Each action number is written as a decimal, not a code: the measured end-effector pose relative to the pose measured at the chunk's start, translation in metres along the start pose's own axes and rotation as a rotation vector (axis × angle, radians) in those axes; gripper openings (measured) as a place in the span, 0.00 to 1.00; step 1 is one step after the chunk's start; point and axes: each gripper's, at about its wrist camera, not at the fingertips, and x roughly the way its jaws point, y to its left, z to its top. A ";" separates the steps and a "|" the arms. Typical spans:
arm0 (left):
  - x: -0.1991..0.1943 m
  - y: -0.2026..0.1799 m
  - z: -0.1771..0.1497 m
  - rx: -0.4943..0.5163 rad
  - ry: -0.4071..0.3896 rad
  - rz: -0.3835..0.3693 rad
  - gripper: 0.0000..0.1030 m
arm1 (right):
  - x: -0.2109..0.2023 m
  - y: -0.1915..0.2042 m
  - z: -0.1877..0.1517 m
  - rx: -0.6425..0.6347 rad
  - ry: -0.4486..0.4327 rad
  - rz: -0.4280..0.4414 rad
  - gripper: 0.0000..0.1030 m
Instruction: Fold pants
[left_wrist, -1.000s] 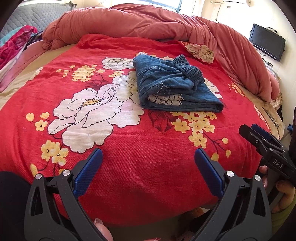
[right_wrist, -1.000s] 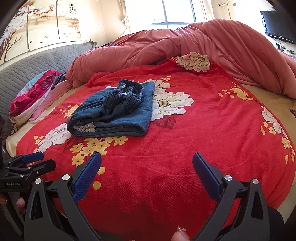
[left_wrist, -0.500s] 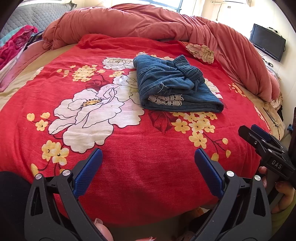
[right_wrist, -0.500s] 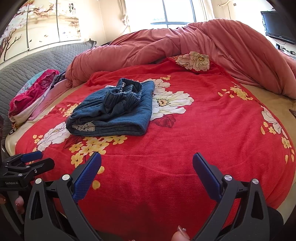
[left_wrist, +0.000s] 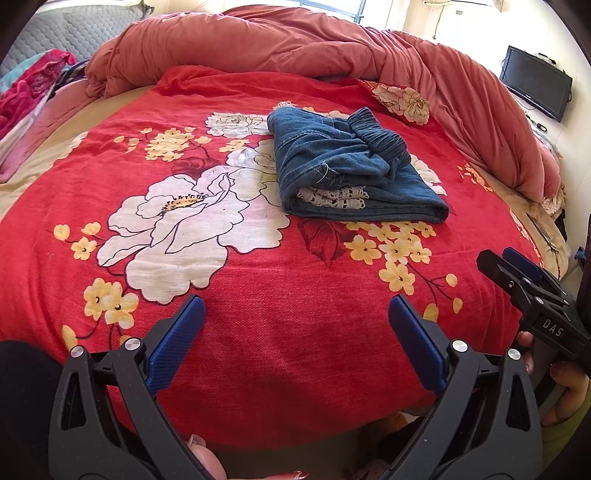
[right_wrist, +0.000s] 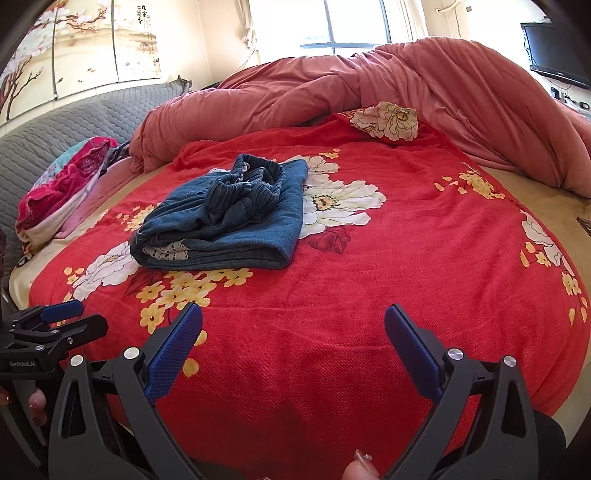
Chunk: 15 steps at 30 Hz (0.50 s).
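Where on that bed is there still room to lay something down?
The widest free patch is the red blanket between the folded pants and the open grippers, left and right. Another lies left of the pants, over the big white flower. The far rim is crowded by the heaped quilt.

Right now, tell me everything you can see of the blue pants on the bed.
The pants are blue denim-like fabric, folded into a compact, roughly rectangular bundle. A gathered, ribbed elastic waistband lies bunched on top, and a strip of white lace trim shows between the layers at the near edge. The top looks rumpled rather than flat. They rest on the red floral blanket, partly over a white flower; neither gripper touches them.
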 end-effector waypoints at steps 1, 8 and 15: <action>0.000 0.000 0.000 -0.001 0.000 -0.002 0.91 | 0.001 0.000 0.000 0.000 0.000 0.000 0.95; 0.000 0.001 0.000 -0.001 0.003 -0.004 0.91 | 0.002 -0.001 0.000 -0.001 0.002 0.000 0.95; 0.001 0.000 0.001 0.001 0.006 -0.001 0.91 | 0.003 -0.001 -0.001 -0.002 0.004 -0.003 0.95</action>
